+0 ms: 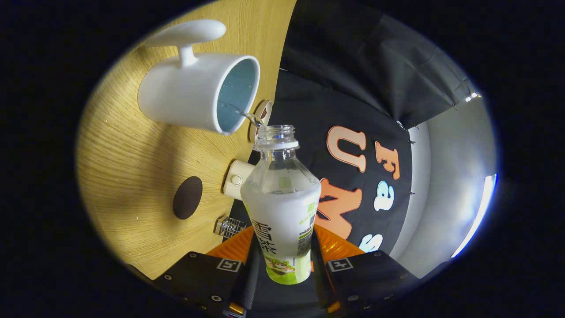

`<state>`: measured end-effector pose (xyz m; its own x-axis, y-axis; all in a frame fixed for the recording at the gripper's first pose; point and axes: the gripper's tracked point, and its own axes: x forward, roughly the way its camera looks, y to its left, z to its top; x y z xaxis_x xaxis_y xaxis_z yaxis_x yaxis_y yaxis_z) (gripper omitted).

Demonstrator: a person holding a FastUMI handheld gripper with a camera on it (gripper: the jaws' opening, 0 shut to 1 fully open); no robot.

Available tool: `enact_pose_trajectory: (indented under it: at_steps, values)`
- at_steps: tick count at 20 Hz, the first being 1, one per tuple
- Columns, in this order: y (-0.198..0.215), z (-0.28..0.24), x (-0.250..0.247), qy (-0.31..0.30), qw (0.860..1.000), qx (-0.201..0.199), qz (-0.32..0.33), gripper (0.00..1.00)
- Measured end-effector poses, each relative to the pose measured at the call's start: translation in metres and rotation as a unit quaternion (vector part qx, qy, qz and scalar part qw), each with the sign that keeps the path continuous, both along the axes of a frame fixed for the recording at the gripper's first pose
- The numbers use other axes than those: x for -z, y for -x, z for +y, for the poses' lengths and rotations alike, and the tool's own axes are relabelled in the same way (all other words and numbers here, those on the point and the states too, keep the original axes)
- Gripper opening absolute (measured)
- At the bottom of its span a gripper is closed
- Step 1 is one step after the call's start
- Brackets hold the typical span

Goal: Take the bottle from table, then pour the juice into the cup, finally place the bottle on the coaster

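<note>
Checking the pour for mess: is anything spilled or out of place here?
Nothing stands out. The bottle, clamped between the jaws of the gripper, is tipped and its thin stream lands inside the cup. The table looks dry.

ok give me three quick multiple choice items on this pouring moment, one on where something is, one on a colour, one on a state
1. Where is the bottle?
A. between the claw fingers
B. on the coaster
C. inside the cup

2. What colour is the cup outside?
A. red
B. white
C. green

3. The bottle's mouth is:
A. capped
B. taped over
C. open, liquid running into the cup

Key: 1 A, both fingers press its sides; 2 B, the cup's wall and handle are white; 3 C, no cap, a thin stream reaches the cup's rim. The dark coaster lies bare on the table.
</note>
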<state>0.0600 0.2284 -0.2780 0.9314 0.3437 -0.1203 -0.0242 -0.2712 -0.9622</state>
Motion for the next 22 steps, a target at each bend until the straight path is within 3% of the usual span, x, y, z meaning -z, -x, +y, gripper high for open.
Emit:
enact_pose_trajectory:
  at_steps: [22]
  values:
    - [-0.001,0.019,-0.017,0.04,0.998,-0.04,-0.04,0.56]
